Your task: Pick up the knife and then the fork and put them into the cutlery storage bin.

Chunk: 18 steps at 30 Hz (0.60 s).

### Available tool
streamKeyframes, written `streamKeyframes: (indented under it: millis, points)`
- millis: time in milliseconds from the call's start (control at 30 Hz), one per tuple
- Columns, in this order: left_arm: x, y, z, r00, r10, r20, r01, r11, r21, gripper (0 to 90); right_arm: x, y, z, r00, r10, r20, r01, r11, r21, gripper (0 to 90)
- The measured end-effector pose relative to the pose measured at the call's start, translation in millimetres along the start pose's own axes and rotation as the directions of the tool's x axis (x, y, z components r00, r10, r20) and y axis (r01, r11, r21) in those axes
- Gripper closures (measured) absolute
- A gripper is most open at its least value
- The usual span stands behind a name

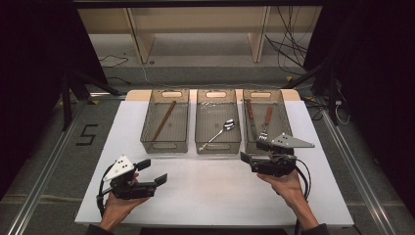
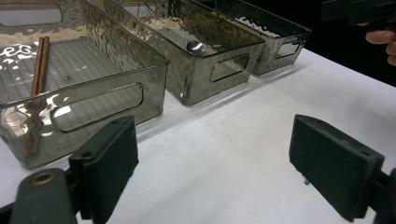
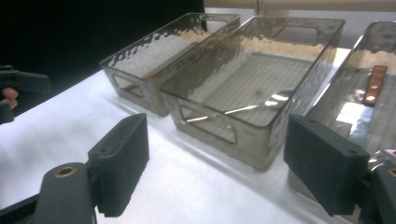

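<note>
Three clear bins stand side by side across the far half of a white table [image 1: 210, 191]; both grippers sit at the near edge, each in a person's hand.

Right gripper [image 1: 252, 152] — jaws spread wide, nothing between them. It lies just in front of the right bin [image 1: 281, 100], its jaws pointing left across the table. That bin holds a fork [image 1: 265, 128] with a brown handle, lying just beyond the gripper, and a second brown-handled utensil [image 1: 249, 113] a little further off and to the fork's left. In the right gripper view the two black pads frame the near wall of the middle bin [image 3: 219, 128], which stands close ahead; the right bin's corner touches the view's edge behind the right pad.

Left gripper [image 1: 152, 172] — jaws likewise wide and empty, pointing right toward the table's middle. The left bin [image 1: 147, 132] stands just beyond it and slightly to its right. Inside lie brown chopsticks [image 1: 164, 120], set at a slant. In the left gripper view they show ahead and to the left of the left pad, through the bin's rippled wall [image 2: 93, 100].

The middle bin lies between the two grippers and beyond both. It holds a spoon [image 1: 219, 133], bowl toward the far end. The two grippers are well apart, with bare table between them.
</note>
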<state>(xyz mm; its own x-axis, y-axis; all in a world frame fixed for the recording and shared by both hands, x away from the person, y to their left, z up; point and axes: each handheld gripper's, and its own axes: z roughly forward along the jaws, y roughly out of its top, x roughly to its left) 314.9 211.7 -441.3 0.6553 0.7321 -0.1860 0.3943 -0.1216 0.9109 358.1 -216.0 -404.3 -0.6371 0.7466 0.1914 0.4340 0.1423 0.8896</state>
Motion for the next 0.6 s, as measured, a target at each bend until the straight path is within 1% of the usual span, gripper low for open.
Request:
streamKeyframes:
  millis: [133, 400, 600]
  points:
    - [0.0, -0.2, -1.0, 1.0000, -0.002, 0.002, 0.002, 1.0000, -0.001, 15.1, 4.0, -6.6, -1.5, 0.9999, -0.008, -0.012, 0.008, 1.000, 0.001, 21.9]
    - [0.2, -1.6, -3.6, 1.0000, 0.005, 0.006, -0.005, 1.0000, 0.001, 15.1, 8.0, -17.3, -4.6, 0.9998, -0.014, -0.015, 0.014, 1.000, -0.001, 21.8]
    - [0.3, -1.6, -3.3, 0.9999, 0.000, 0.012, 0.000, 1.0000, 0.004, 15.1, 11.9, -26.8, -7.3, 0.9996, -0.022, -0.017, 0.022, 1.000, -0.008, 21.8]
